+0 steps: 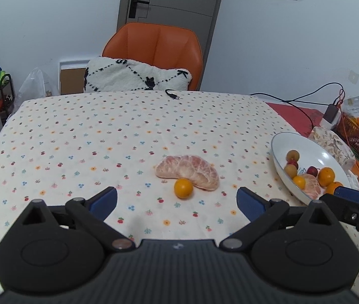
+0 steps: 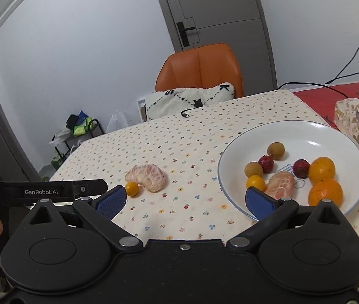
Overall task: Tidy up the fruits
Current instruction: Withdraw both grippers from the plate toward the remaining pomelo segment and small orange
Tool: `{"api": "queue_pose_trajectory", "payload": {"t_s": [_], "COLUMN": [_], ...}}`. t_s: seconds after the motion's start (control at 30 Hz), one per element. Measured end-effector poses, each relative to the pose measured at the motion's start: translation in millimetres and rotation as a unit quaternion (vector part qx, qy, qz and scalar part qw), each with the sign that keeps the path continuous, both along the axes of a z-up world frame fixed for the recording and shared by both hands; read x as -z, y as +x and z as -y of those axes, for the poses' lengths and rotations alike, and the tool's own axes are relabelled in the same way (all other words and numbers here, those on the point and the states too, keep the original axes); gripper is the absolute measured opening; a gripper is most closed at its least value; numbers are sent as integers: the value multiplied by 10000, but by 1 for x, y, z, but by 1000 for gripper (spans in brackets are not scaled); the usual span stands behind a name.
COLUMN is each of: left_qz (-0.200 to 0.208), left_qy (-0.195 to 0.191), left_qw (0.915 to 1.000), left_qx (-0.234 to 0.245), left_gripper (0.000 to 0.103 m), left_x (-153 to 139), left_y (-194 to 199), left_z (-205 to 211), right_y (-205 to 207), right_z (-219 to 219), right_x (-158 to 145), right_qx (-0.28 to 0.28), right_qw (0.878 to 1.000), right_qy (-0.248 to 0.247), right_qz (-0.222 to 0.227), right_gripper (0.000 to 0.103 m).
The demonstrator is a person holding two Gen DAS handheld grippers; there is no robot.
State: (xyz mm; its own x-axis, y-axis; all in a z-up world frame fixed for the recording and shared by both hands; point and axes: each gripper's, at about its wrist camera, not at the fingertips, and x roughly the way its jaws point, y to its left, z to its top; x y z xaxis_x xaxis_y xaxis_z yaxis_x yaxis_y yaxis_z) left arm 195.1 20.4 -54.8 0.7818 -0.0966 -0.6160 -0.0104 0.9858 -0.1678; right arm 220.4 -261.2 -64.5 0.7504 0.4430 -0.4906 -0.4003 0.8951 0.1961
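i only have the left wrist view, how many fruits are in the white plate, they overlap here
Observer: Eight in the round white plate: two large oranges, one small orange citrus, one peeled pomelo piece, two dark red fruits, two brown longans.
Operator: are the right tongs over it
Observer: One blue pad of the right tongs covers the plate's near rim; the other pad is over the cloth, jaws open, empty.
Operator: anything printed in the plate
Observer: Yes, blue lettering shows between the fruits, too small to read.

An orange chair [image 1: 159, 48] with a white cushion [image 1: 136, 76] stands behind the table.
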Motion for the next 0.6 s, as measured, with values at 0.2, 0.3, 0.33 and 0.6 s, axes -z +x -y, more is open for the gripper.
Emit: {"api": "queue_pose_trajectory", "payload": {"t_s": [0.2,0.3,0.33,0.6], "left_qz": [-53,-113,-135,-286], "left_qy": [0,25,20,45], "left_qw": [10000,9999,9999,9995], "left_qx": [5,14,19,149], "left_gripper": [96,91,88,77], "left_x": [8,12,14,24], "left_y": [10,16,18,35], "left_z": [1,2,3,6], "right_y": [8,10,11,26], "right_z": [-9,-14,-15,-23], "right_x": [4,6,6,12], "right_qx": [-105,-184,-219,-356], "right_qw": [9999,9997,9996,9989], "right_qy": [-103,-154,-165,-240], "right_qz": [-74,-64,-70,-167], "right_gripper": [95,91,90,71]}}
